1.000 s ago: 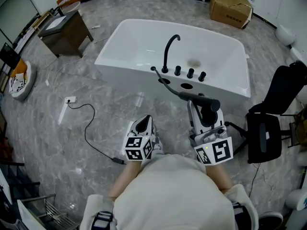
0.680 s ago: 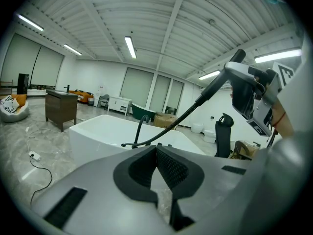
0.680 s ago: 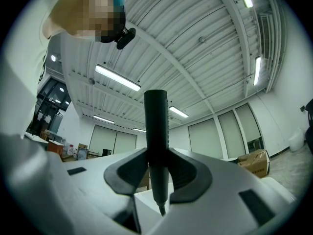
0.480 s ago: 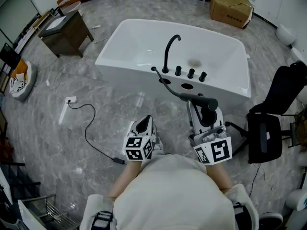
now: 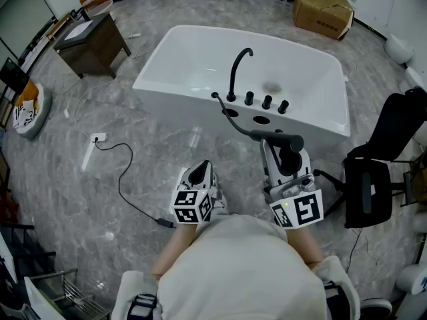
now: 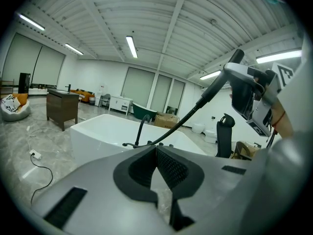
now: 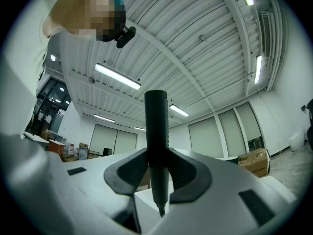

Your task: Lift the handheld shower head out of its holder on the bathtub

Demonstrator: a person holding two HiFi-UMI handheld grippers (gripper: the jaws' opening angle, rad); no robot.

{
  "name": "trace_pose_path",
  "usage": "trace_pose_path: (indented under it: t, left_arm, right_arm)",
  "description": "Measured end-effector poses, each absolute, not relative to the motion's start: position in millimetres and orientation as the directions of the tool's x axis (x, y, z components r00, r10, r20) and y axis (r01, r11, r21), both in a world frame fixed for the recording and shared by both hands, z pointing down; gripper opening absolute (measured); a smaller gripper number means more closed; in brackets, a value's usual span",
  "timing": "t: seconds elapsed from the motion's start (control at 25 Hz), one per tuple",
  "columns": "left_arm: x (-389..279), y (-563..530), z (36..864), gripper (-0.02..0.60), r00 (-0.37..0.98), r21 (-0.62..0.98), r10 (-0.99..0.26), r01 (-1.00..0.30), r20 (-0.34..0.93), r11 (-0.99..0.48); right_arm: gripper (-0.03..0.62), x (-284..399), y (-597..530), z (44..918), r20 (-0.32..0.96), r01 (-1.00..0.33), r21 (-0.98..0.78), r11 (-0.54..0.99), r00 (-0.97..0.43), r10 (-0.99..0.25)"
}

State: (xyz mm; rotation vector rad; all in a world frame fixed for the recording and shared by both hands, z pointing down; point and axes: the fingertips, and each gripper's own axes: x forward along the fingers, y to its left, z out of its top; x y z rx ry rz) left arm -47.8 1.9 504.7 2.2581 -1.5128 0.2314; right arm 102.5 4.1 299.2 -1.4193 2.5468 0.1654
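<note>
The white bathtub [image 5: 167, 79] carries a black arched faucet [image 5: 237, 69], three knobs [image 5: 265, 102] and a dark oval holder opening [image 5: 260, 119] on its near rim; nothing sits in that opening. The black handheld shower head [image 5: 283, 140] hangs off the tub, in front of the rim, with its hose [image 5: 230, 115] curving back to the rim. My right gripper [image 5: 287, 155] is shut on its handle [image 7: 156, 131], which stands upright between the pads. My left gripper [image 5: 199, 172] is lower left of it, jaws together [image 6: 155, 153] and holding nothing. The hose [image 6: 195, 109] also crosses the left gripper view.
A black office chair [image 5: 373, 179] stands at the right. A dark wooden cabinet [image 5: 93, 42] is at the far left and a cardboard box [image 5: 321, 9] behind the tub. A black cable [image 5: 127, 179] and a white socket strip [image 5: 88, 155] lie on the marble floor.
</note>
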Motion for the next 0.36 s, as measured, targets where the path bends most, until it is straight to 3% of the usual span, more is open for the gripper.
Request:
trace_pose_path:
  t: [0.36]
  left_arm:
    - [-56.7,0.3,507.6,0.021,0.385,0.245,-0.849,-0.918,0.362,-0.312]
  right_arm:
    - [0.138,96.8,-1.0,298.6,-0.249,-0.848,-0.011,0.53,-0.511,-0.823]
